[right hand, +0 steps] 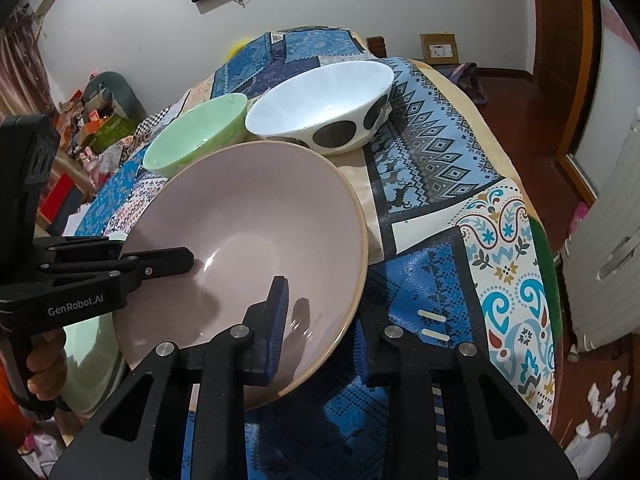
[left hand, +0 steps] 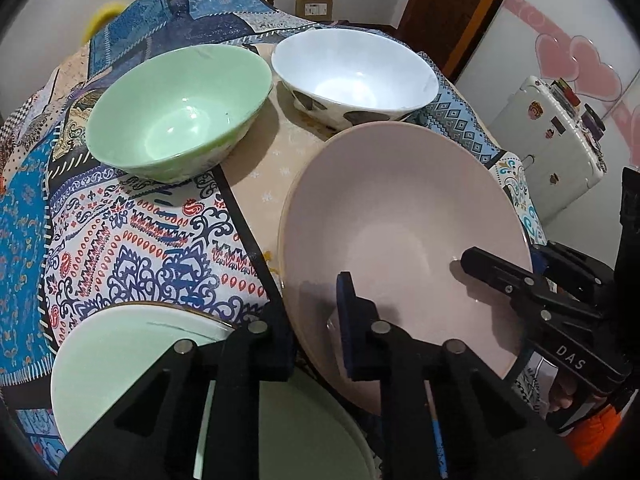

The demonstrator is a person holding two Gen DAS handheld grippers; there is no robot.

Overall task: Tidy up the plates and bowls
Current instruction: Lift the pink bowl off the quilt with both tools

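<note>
Near the table's front edge, both grippers grip one pink plate.

Bare patterned cloth [right hand: 432,184] lies right of the pink plate [right hand: 248,240], tilted over a pale green plate [left hand: 132,356]; the green bowl [left hand: 180,112] and white bowl [left hand: 356,76] sit behind. The left gripper [left hand: 320,344] and right gripper [right hand: 320,336] each pinch its rim, seemingly narrow.

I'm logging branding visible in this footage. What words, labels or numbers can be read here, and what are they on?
"DAS": on the right hand-held gripper body, left wrist view.
"GenRobot.AI": on the left hand-held gripper body, right wrist view.
Label on the cardboard box by the wall: too small to read.
Stickers on the white appliance: unreadable.
</note>
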